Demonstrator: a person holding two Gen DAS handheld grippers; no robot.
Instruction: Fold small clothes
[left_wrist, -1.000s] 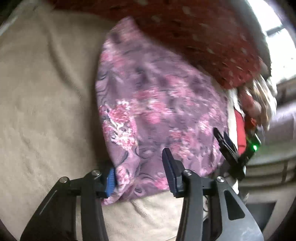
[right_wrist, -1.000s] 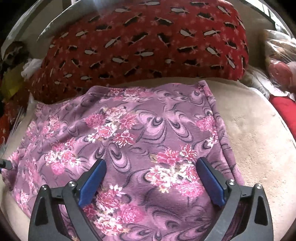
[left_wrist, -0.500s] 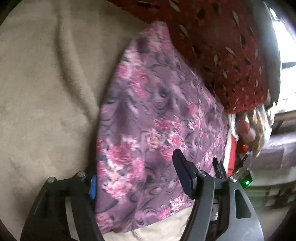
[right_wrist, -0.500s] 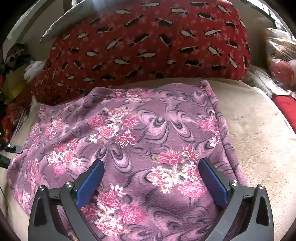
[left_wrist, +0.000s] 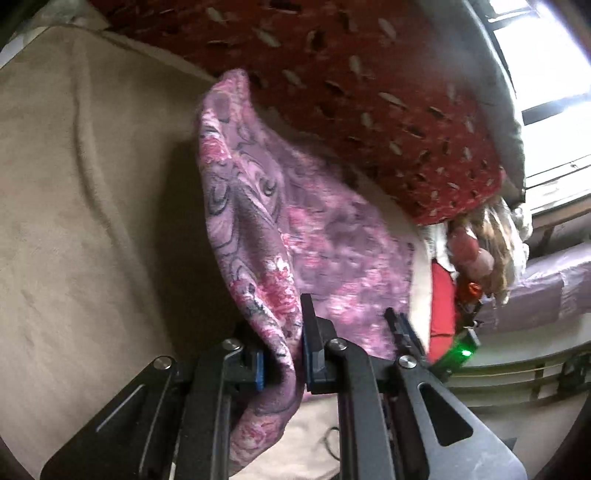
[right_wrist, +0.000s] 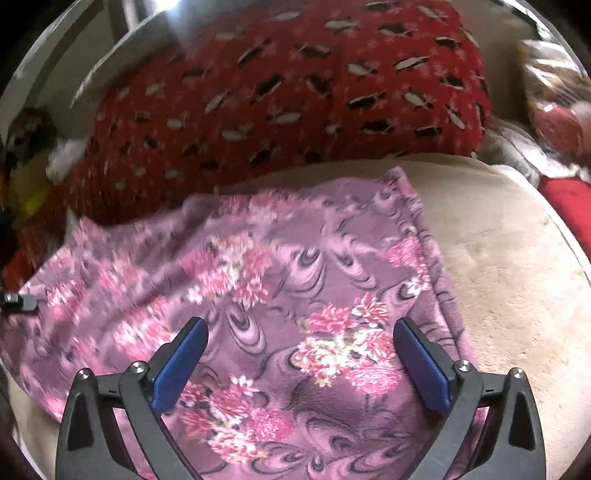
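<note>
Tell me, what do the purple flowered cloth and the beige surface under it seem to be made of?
Purple flowered cloth: probably soft fleece; matte, fuzzy nap, drapes limply where the left gripper pinches it. Beige surface: likely plush or velour fabric; short matte pile, soft creases.

Blown-out window (left_wrist: 546, 74) glare upper right, motion-smeared floral cloth (right_wrist: 122, 280) at left, dark fisheye corners throughout.

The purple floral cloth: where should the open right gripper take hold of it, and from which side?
Probably the near right corner of the purple floral cloth, approached from the bare beige cushion: that hem lies flat and free, and the left gripper already pinches the opposite edge.
</note>
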